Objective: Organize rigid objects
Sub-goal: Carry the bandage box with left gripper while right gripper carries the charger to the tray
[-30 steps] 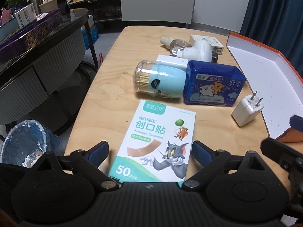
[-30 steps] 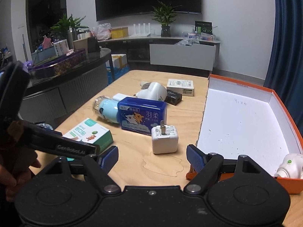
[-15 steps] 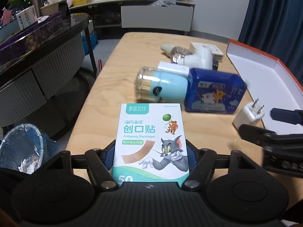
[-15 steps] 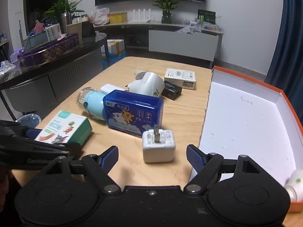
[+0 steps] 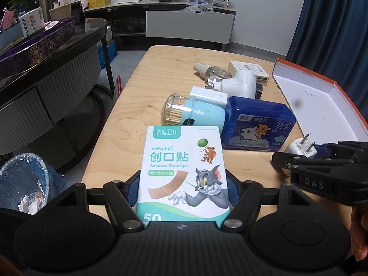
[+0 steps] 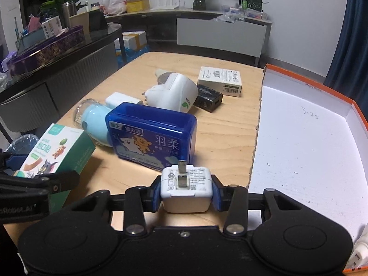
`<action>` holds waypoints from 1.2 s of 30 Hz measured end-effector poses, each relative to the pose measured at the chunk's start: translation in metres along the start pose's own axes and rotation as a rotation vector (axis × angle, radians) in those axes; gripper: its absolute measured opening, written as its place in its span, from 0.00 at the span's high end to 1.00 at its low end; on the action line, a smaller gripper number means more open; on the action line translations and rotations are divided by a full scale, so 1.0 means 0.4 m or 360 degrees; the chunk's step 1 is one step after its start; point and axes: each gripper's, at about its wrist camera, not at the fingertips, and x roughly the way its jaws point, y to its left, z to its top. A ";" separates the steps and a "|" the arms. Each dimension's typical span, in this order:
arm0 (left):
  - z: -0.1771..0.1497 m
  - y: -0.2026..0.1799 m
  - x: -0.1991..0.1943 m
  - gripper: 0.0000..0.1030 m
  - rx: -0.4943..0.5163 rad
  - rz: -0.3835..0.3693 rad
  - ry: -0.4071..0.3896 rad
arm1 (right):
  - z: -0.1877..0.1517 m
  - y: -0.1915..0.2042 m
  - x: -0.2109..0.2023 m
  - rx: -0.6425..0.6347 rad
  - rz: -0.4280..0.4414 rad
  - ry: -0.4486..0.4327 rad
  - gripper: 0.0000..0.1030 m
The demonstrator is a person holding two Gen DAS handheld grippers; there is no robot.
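Observation:
My left gripper (image 5: 182, 189) is shut on the white-and-teal bandage box (image 5: 182, 170), with a cartoon cat on its lid, at the near end of the wooden table (image 5: 174, 64). My right gripper (image 6: 185, 192) is shut on the white plug charger (image 6: 185, 189), prongs pointing up and forward. The charger also shows in the left wrist view (image 5: 299, 147), right of the bandage box. The bandage box shows at the left of the right wrist view (image 6: 55, 154). The orange-rimmed white box (image 6: 306, 151) lies open to the right.
On the table lie a blue floss-pick case (image 6: 151, 135), a light-blue toothpick jar (image 5: 195, 115), a white plug-in vaporiser (image 6: 174, 92), a black adapter (image 6: 209, 97) and a small white carton (image 6: 220, 80). A lined bin (image 5: 25, 181) stands on the floor left.
Both grippers went from open to shut: the left closed on the bandage box, the right moved forward and closed on the plug charger.

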 end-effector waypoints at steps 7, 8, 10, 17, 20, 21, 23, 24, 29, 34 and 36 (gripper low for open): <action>0.031 -0.027 -0.038 0.30 0.0028 -0.0023 -0.0044 | 0.024 -0.039 -0.067 0.0049 -0.0002 -0.0080 0.50; 0.037 -0.034 -0.044 0.30 0.0038 -0.0033 -0.0051 | 0.028 -0.047 -0.078 0.0054 -0.0006 -0.0092 0.50; 0.049 -0.045 -0.054 0.30 0.0050 -0.0049 -0.0061 | 0.036 -0.064 -0.098 0.0069 -0.0033 -0.0122 0.50; 0.079 -0.090 -0.061 0.30 0.0105 -0.0088 -0.0084 | 0.052 -0.111 -0.120 0.0110 -0.0057 -0.0159 0.50; 0.087 -0.105 -0.056 0.30 0.0125 -0.0113 -0.0067 | 0.059 -0.139 -0.123 0.0149 -0.0074 -0.0171 0.50; 0.092 -0.113 -0.055 0.30 0.0135 -0.0116 -0.0069 | 0.062 -0.150 -0.125 0.0162 -0.0081 -0.0175 0.50; 0.105 -0.129 -0.053 0.30 0.0150 -0.0132 -0.0074 | 0.068 -0.173 -0.132 0.0186 -0.0102 -0.0186 0.50; 0.113 -0.140 -0.052 0.30 0.0157 -0.0147 -0.0076 | 0.071 -0.186 -0.135 0.0194 -0.0112 -0.0191 0.50; 0.155 -0.210 -0.037 0.31 0.0216 -0.0233 -0.0076 | 0.089 -0.252 -0.157 0.0242 -0.0179 -0.0211 0.50; 0.203 -0.303 -0.011 0.30 0.0311 -0.0308 -0.0090 | 0.109 -0.324 -0.172 0.0268 -0.0252 -0.0232 0.50; 0.219 -0.334 0.002 0.30 0.0326 -0.0337 -0.0088 | 0.118 -0.353 -0.177 0.0280 -0.0281 -0.0241 0.50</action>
